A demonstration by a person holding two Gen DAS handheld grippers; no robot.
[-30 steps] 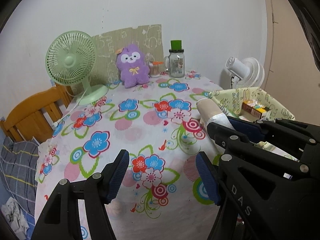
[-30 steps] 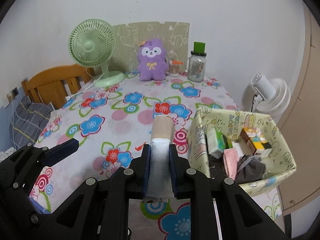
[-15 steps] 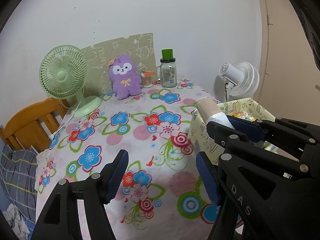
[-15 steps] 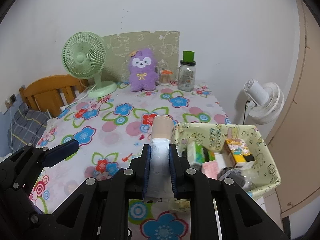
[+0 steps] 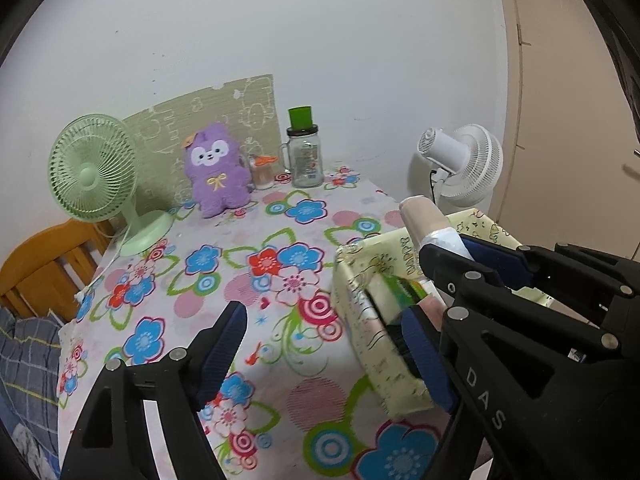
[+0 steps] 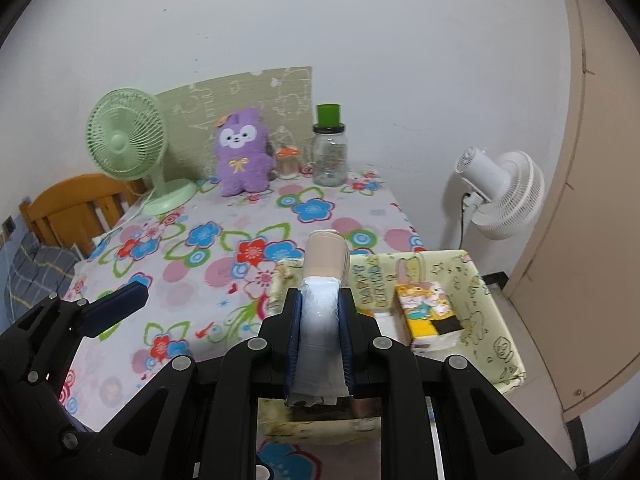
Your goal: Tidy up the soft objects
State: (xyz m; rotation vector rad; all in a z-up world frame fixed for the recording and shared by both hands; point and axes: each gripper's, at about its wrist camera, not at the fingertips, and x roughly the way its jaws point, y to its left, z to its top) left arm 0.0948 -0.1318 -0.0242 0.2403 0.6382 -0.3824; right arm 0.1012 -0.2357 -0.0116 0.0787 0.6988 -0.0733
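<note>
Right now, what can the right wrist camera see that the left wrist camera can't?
Only the right wrist view looks down into the yellow box and shows the yellow and orange carton inside. It also shows the right gripper squeezing the beige and white roll from both sides.

Only the left wrist view shows the left gripper with both fingers, its jaws opening with nothing between them.

Both show the purple plush toy, the green fan, the glass jar, the white fan and the flowered tablecloth.
</note>
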